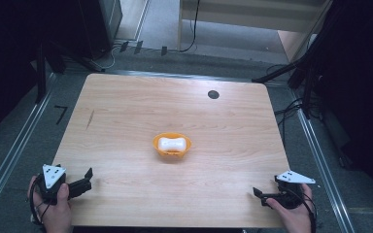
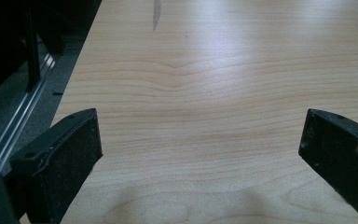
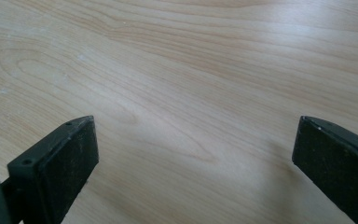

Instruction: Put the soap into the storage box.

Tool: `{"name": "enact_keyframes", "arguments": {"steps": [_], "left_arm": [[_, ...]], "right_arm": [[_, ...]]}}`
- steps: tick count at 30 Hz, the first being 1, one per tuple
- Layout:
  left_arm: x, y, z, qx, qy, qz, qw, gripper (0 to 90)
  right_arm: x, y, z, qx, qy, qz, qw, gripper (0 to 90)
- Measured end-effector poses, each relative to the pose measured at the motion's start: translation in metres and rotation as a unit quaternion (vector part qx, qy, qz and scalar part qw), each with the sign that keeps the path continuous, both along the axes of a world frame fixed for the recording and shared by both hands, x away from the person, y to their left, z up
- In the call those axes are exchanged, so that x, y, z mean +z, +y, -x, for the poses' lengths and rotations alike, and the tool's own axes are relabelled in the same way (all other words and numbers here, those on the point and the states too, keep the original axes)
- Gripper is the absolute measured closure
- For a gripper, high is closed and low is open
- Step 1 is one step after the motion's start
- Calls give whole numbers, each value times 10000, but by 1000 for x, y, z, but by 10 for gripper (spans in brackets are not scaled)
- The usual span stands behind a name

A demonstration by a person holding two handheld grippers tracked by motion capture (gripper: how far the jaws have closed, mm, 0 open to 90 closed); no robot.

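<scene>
Two grippers spread wide, left gripper (image 1: 88,175), right gripper (image 1: 258,192).

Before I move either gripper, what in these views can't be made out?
- White object in the orange bowl, high view: too small to identify, and the bowl wall hides its underside.
- Dark round spot on the table, high view: too small to tell hole from sticker.
- Left hand and right hand, high view: cut off by the bottom edge.
- Room either side, high view: lost in darkness.

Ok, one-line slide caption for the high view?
Two open grippers, left and right, flank an orange bowl holding a white object.
</scene>
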State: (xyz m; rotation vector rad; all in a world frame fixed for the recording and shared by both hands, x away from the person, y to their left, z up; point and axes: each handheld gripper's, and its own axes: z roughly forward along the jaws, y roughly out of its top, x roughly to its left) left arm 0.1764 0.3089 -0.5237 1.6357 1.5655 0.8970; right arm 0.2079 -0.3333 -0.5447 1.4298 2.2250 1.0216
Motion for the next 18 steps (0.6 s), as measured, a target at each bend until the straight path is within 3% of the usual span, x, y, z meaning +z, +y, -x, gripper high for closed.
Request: {"name": "enact_keyframes", "arguments": {"steps": [6,9,14,18], "left_arm": [[0,0,0,-52,4,-17,10000,0],[0,0,0,-49,2,-8,10000,0],[0,0,0,-47,-1,-43,10000,0],[0,0,0,-27,-3,-31,10000,0]], "right_arm": [[-6,-16,10,-249,-101,-184,9995,1],[-5,-21,12,-343,-271,-327,9985,1],[-7,-20,13,-390,-330,-362,9980,1],[-9,-18,11,-441,-246,-295,9983,1]]}}
